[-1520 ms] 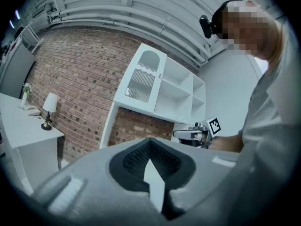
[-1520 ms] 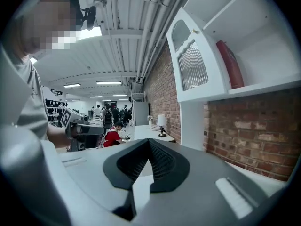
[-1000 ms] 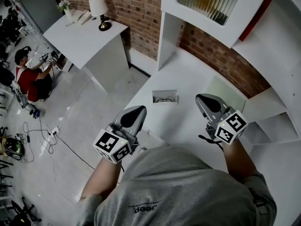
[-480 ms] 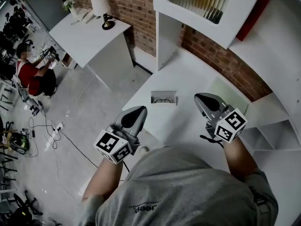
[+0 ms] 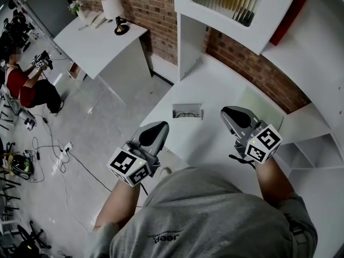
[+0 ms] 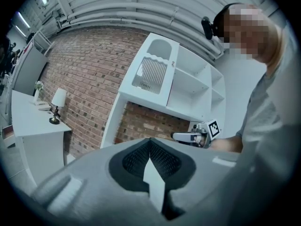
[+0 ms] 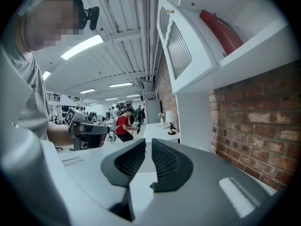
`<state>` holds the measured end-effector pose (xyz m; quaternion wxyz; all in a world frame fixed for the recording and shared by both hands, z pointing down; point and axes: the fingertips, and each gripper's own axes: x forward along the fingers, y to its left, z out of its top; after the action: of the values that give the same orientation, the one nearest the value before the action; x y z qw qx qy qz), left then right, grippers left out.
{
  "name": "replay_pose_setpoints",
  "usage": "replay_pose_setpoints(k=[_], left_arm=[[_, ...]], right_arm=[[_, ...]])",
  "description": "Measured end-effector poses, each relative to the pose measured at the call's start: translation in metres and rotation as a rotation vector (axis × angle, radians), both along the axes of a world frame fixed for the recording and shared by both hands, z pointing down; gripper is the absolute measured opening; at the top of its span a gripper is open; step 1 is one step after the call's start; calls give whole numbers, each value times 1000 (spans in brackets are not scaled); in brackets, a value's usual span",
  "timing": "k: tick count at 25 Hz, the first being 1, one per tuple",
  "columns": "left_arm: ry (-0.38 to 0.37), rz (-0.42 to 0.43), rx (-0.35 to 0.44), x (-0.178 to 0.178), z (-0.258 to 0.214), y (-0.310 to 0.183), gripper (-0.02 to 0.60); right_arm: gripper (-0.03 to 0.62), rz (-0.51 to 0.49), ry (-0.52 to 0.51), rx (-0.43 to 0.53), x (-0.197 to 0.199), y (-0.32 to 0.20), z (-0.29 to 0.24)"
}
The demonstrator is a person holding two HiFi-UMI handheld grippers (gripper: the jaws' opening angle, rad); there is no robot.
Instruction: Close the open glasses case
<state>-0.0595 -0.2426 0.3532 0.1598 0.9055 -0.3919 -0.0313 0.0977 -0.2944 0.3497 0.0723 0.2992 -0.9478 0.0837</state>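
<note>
The open glasses case (image 5: 187, 110) lies on the white desk (image 5: 215, 90) towards its left edge, while at the desk's near edge the left gripper (image 5: 158, 126) is clenched empty and the right gripper's (image 5: 229, 112) jaws are opening on nothing.

Your desk (image 5: 215, 90) is smooth, matt white board. Behind it the wall (image 5: 150, 4) is rough red brick, and beside it the grey floor (image 5: 107, 117) has a faint sheen. Your shirt (image 5: 215, 214) is soft grey cloth. The left gripper (image 6: 150, 142) is matt grey plastic with ribbed black pads (image 6: 134, 159).
</note>
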Motion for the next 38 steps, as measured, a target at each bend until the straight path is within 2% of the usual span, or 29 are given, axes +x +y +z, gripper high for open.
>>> replay_pose_setpoints(k=[1, 3, 4, 7, 12, 16, 20, 33, 38], left_arm=[[-1, 15, -3, 1, 1, 0, -3], [-19, 65, -6, 5, 3, 3, 141], [-35, 89, -3, 6, 4, 4, 183], [-96, 127, 13, 6, 10, 4, 222], [-151, 167, 11, 3, 28, -11, 254], [-200, 237, 26, 7, 48, -25, 282], [-255, 305, 3, 14, 85, -45, 316], [-424, 450, -43, 18, 222, -109, 430], [-524, 517, -4, 27, 269, -129, 472]], right_arm=[[88, -13, -1, 6, -2, 1, -2], [179, -48, 2, 21, -8, 4, -6], [212, -66, 7, 25, -10, 6, -6], [267, -112, 42, 26, -16, 7, 0], [296, -173, 102, 24, -21, 1, 20], [313, -203, 151, 20, -25, -12, 43], [338, -227, 192, -7, -27, -31, 77], [433, -361, 426, -61, -35, -81, 233], [462, -424, 510, -67, -40, -94, 289]])
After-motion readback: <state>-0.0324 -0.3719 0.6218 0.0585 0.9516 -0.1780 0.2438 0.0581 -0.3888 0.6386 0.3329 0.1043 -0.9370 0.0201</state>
